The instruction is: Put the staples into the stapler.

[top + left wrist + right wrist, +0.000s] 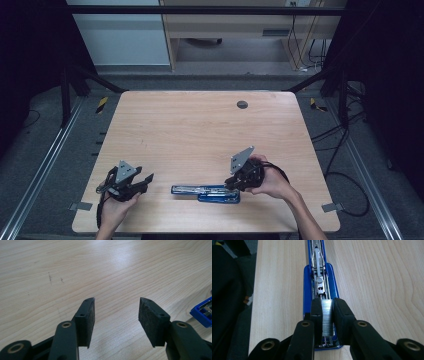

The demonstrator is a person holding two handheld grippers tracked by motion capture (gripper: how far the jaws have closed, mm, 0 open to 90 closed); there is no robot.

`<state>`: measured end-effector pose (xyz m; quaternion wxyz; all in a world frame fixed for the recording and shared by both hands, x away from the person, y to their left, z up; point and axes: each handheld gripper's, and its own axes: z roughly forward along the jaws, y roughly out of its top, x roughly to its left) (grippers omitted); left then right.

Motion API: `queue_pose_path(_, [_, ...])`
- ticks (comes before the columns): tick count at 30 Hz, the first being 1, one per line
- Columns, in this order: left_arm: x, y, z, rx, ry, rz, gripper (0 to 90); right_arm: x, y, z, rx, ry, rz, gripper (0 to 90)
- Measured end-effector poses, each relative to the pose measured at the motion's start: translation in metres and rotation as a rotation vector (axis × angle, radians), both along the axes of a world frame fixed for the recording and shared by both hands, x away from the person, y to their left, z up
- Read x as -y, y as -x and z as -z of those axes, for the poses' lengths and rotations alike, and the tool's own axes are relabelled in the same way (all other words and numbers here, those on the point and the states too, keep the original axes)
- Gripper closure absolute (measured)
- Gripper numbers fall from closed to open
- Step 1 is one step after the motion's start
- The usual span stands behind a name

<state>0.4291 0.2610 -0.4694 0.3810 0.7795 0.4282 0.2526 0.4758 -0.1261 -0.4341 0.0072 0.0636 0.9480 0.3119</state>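
Note:
A blue stapler (205, 192) lies flat and opened out on the wooden table (200, 130) near its front edge; its metal staple channel (319, 277) faces up. My right gripper (233, 183) is over the stapler's right end, shut on a silver strip of staples (327, 317) that sits just above the channel. My left gripper (145, 181) rests at the front left, jaws open with nothing but bare wood between the pads (88, 320). One blue corner of the stapler (203, 313) pokes in at the right of the left gripper view.
A small dark round grommet (242, 104) sits in the table's far right part. Metal rails (45, 165) and cables (345, 165) run along the floor on both sides. The table's front edge (254, 302) lies close to the stapler.

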Motion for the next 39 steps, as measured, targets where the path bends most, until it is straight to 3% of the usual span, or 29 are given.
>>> queue_pose_path(39, [0.000, 0.000, 0.000, 0.002, -0.001, -0.002, 47.4, -0.004, 0.000, 0.011, -0.007, 0.050, -0.027, 78.7])
